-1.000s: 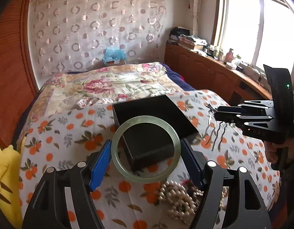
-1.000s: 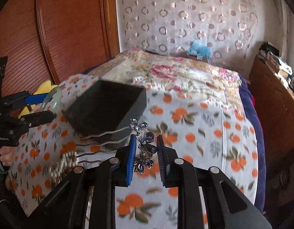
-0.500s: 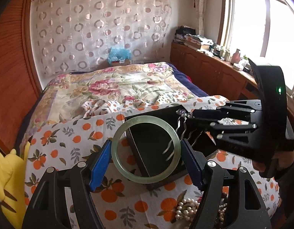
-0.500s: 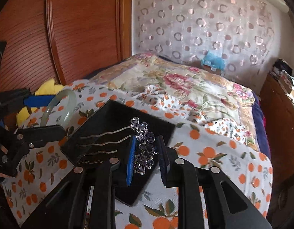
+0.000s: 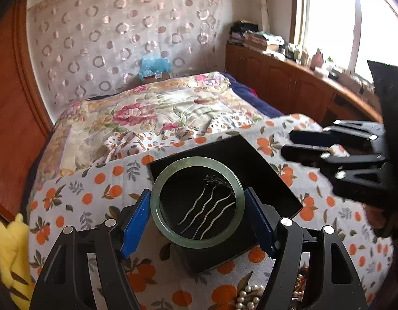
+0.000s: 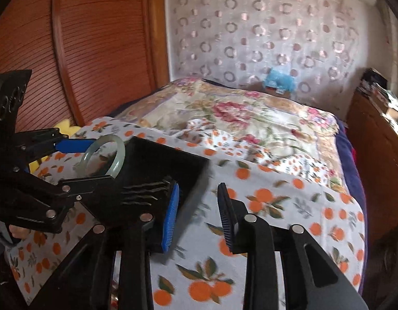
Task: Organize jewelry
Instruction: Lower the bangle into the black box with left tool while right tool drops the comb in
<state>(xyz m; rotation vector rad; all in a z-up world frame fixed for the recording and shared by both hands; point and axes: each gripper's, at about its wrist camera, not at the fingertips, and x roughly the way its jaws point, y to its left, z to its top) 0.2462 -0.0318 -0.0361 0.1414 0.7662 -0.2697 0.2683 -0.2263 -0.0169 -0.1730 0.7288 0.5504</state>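
Observation:
My left gripper (image 5: pixel 197 221) is shut on a pale green jade bangle (image 5: pixel 157 211) and holds it just above the open black box (image 5: pixel 271 180) on the orange-print cloth. A silver hair comb (image 5: pixel 209 211) with wavy prongs lies inside the box, seen through the bangle. My right gripper (image 6: pixel 197 213) is open and empty, at the box's right side (image 6: pixel 157 160); the comb's prongs (image 6: pixel 142 191) show just left of its left pad. The bangle (image 6: pixel 116 155) and left gripper (image 6: pixel 44 180) also show in the right wrist view.
A pearl necklace pile (image 5: pixel 250 297) lies on the cloth near the front edge. A yellow plush (image 5: pixel 10 255) sits at the left. The bed with a floral quilt (image 5: pixel 160 111) stretches behind, a wooden wardrobe (image 6: pixel 82 38) left, a wooden cabinet (image 5: pixel 289 82) right.
My right gripper has opened and let the hair comb drop into the box, then drawn back to the right. My left gripper has moved the bangle over the box.

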